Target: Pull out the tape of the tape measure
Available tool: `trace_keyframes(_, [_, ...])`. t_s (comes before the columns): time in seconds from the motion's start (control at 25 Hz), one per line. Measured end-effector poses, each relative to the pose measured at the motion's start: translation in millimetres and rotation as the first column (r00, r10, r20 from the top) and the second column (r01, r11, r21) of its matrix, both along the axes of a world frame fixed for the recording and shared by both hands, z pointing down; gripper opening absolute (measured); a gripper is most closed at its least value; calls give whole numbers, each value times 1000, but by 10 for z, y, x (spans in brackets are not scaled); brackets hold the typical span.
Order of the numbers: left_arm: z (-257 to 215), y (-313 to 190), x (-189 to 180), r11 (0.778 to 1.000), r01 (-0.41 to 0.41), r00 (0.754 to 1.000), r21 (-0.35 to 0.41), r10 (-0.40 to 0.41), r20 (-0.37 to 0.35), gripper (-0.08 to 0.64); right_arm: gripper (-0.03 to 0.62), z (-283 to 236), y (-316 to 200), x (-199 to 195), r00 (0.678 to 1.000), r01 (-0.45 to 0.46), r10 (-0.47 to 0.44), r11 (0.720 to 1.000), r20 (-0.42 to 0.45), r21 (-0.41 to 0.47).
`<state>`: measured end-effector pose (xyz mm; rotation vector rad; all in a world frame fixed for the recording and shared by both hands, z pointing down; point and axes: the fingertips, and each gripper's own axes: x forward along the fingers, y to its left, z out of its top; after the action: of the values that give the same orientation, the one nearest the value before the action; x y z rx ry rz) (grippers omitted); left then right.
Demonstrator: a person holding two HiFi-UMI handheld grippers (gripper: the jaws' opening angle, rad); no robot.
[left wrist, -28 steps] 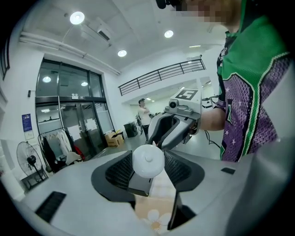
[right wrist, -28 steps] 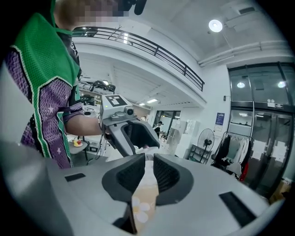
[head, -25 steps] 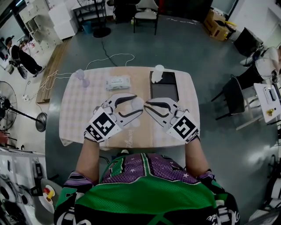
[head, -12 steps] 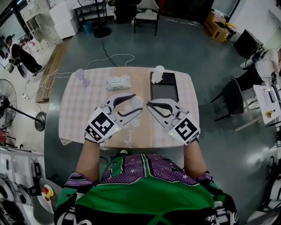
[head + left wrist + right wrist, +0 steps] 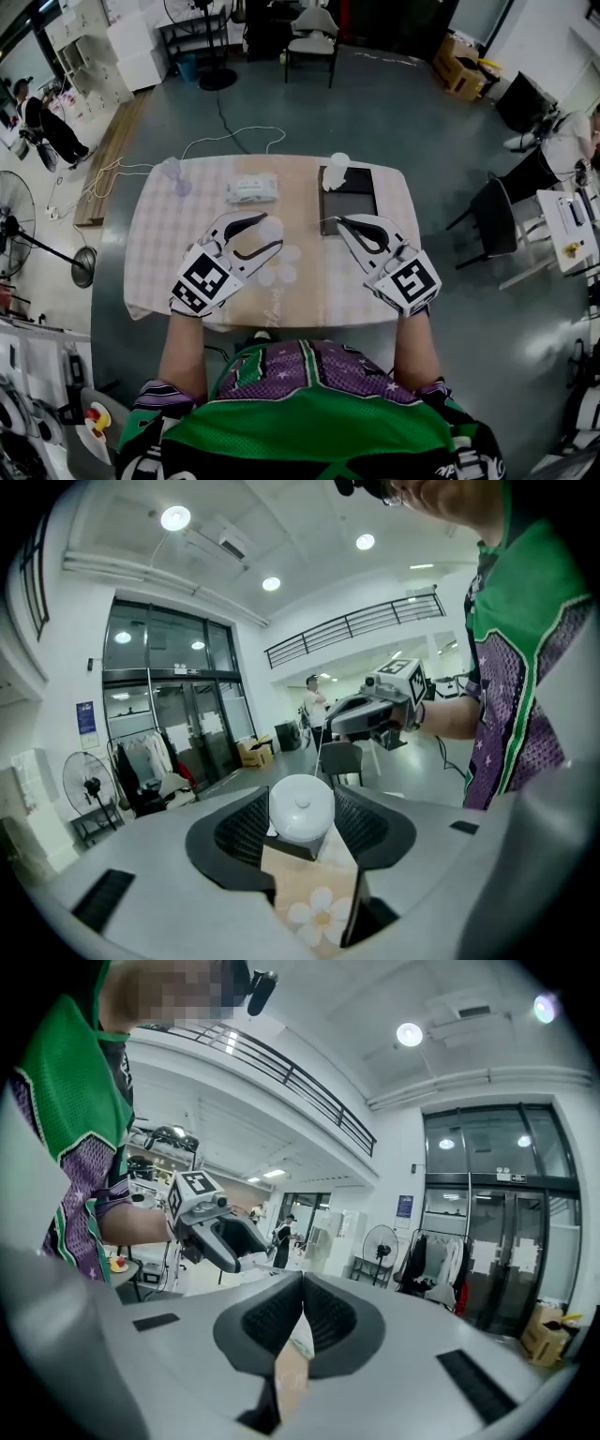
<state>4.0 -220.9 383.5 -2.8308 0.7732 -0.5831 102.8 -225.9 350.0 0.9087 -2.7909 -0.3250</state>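
Over the table (image 5: pixel 187 272), at nine o'clock, a white round tape measure (image 5: pixel 301 808) is pinched by the left gripper (image 5: pixel 271 232); at three o'clock the right gripper (image 5: pixel 339 220) is pressed together on the thin tape (image 5: pixel 319 754).

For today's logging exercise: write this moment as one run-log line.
left gripper: shut on tape measure | right gripper: shut on tape | tape: partly out, stretched between grippers

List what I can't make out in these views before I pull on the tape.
- Tape end: right gripper view, the shut right hand-held gripper pads hide whatever they pinch.
- Tape span: head view, too thin to follow.
- Outlet of the tape measure in the left hand-held gripper: left gripper view, on the case's far side.
- White object on the dark tray: head view, too small to name.
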Motion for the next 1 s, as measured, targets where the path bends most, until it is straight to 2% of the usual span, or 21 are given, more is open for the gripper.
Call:
trace_keyframes(0.08, [33, -27, -128, 1000, 26, 1000, -5, -26, 8, 241, 11, 51, -12, 74, 999, -44, 44, 998, -12, -49])
trace_keyframes(0.16, [27, -44, -236, 999, 43, 999, -17, -43, -17, 241, 11, 77, -13, 130, 998, -62, 62, 996, -7, -69])
trace_keyframes(0.24, [34, -63, -324, 998, 61, 998, -19, -61, -24, 241, 11, 100, -18, 149, 997, -71, 70, 995, -15, -70])
trace_keyframes(0.4, [81, -160, -514, 993, 117, 993, -14, -117, 10, 241, 11, 122, -99, 258, 991, -131, 131, 989, -5, -75])
trace_keyframes(0.6, [20, -235, -749, 985, 170, 985, -33, -170, -8, 241, 12, 97, -191, 411, 981, -194, 195, 978, 3, -74])
trace_keyframes(0.72, [51, -336, -962, 973, 230, 973, -26, -229, 21, 241, 11, 86, -267, 510, 965, -258, 260, 963, 14, -77])
trace_keyframes(0.88, [41, -385, -1174, 971, 238, 971, -39, -239, -31, 241, 12, 106, -318, 572, 953, -300, 302, 950, 13, -85])
trace_keyframes(1.0, [134, -473, -1352, 962, 273, 962, -28, -273, 7, 241, 11, 157, -383, 612, 927, -372, 374, 924, 7, -91])
